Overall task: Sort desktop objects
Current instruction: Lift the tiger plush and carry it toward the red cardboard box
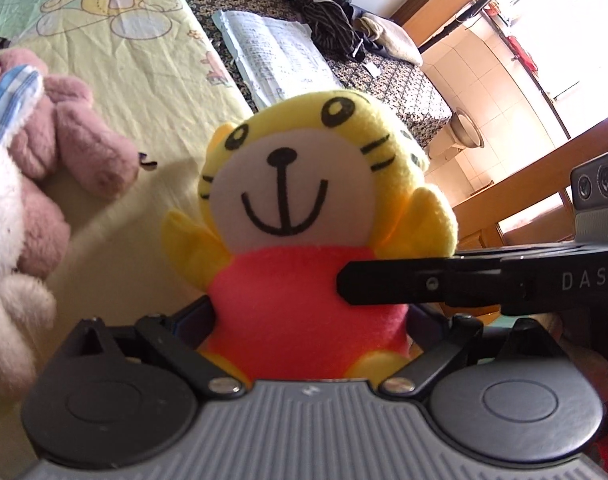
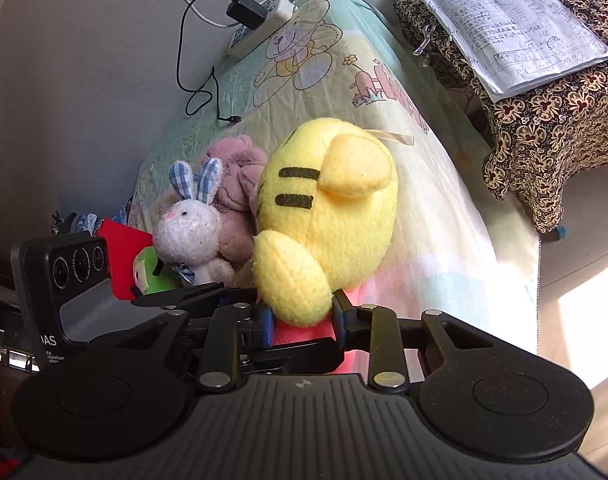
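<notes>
A yellow tiger plush (image 1: pixel 280 184) in a red shirt is held upright above the cartoon-print cloth (image 1: pixel 144 80). My left gripper (image 1: pixel 307 320) is shut on its red lower body, one finger on each side. A black finger (image 1: pixel 383 280) of the right gripper reaches in from the right across the plush's chest. In the right wrist view the tiger plush (image 2: pixel 335 208) shows its side and ear. My right gripper (image 2: pixel 304 324) is shut on the red torso under the yellow arm. The left gripper's camera housing (image 2: pixel 76 268) sits at the left.
A pink plush bear (image 1: pixel 84 148) and a white bunny (image 2: pixel 188 232) with blue checked ears lie together on the cloth. A red box (image 2: pixel 124 256) and a green toy (image 2: pixel 152 272) sit behind them. A power strip (image 2: pixel 264 20) and an open notebook (image 2: pixel 515 24) lie farther off.
</notes>
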The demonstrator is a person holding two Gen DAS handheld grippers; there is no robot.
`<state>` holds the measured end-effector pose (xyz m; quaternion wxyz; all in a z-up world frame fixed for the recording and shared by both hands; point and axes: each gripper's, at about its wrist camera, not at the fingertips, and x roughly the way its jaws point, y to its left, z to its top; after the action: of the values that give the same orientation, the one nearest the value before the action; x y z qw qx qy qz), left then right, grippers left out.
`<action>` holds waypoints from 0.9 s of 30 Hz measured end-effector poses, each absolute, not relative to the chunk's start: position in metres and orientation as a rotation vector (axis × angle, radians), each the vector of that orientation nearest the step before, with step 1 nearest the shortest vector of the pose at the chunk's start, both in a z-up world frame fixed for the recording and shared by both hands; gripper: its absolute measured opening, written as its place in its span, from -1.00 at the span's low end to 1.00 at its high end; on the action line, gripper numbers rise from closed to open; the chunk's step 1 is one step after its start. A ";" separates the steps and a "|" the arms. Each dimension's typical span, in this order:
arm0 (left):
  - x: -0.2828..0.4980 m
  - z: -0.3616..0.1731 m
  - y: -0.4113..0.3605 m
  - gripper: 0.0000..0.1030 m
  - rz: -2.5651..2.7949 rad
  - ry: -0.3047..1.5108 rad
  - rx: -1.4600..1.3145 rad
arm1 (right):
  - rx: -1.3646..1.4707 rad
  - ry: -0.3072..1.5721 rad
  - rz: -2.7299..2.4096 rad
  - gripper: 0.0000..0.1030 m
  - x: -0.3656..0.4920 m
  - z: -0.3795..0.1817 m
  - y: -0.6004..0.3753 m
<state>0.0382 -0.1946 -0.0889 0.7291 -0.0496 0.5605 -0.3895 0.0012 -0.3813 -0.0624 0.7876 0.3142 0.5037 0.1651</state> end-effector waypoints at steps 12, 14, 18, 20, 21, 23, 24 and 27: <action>0.003 -0.059 -0.187 0.85 -0.850 1.225 0.047 | 0.704 1.077 0.352 -0.42 -0.031 -0.042 -0.367; -0.002 -0.053 -0.179 0.85 -0.865 1.210 0.064 | 0.703 1.064 0.348 -0.42 -0.038 -0.037 -0.360; -0.011 -0.043 -0.160 0.85 -0.892 1.193 0.105 | 0.726 1.036 0.324 -0.42 -0.052 -0.028 -0.343; -0.016 -0.037 -0.147 0.85 -0.899 1.189 0.133 | 0.752 1.031 0.310 -0.42 -0.060 -0.026 -0.331; -0.019 -0.034 -0.139 0.85 -0.904 1.181 0.145 | 0.755 1.025 0.308 -0.42 -0.063 -0.024 -0.324; -0.023 -0.028 -0.123 0.85 -0.910 1.167 0.165 | 0.761 1.007 0.301 -0.42 -0.071 -0.019 -0.308; -0.025 -0.026 -0.117 0.85 -0.912 1.161 0.174 | 0.763 0.998 0.298 -0.42 -0.074 -0.016 -0.300; -0.029 -0.019 -0.094 0.85 -0.915 1.139 0.201 | 0.763 0.971 0.295 -0.42 -0.082 -0.010 -0.276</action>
<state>-0.0286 -0.0938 -0.0191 0.7403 0.0918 0.5193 -0.4169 -0.0824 -0.2763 -0.0097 0.8051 0.3563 0.4537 0.1376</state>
